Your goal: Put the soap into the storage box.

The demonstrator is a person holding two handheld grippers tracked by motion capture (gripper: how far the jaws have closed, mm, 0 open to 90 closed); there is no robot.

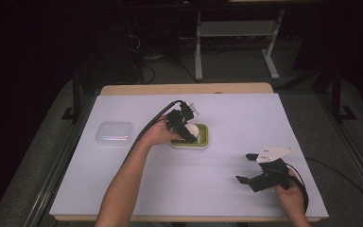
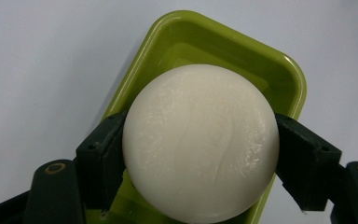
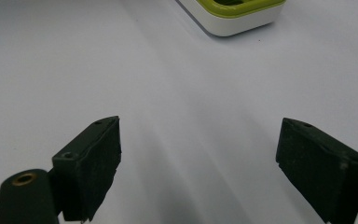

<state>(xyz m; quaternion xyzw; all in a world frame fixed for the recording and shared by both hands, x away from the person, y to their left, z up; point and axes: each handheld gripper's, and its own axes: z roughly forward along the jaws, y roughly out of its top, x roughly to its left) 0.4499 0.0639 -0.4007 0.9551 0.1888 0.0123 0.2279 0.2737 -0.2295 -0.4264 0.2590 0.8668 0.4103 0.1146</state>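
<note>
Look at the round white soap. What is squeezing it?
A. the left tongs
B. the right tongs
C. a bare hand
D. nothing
A: the left tongs press both black jaws on the sides of the round white soap over the green dish, while the right tongs gape open over bare table.

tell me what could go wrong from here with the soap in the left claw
The left claw pinches the round white soap only at its curved sides over the green dish, so it could slip out. A careless release might let it roll off the dish rim onto the table. The clear lid lies apart.
</note>
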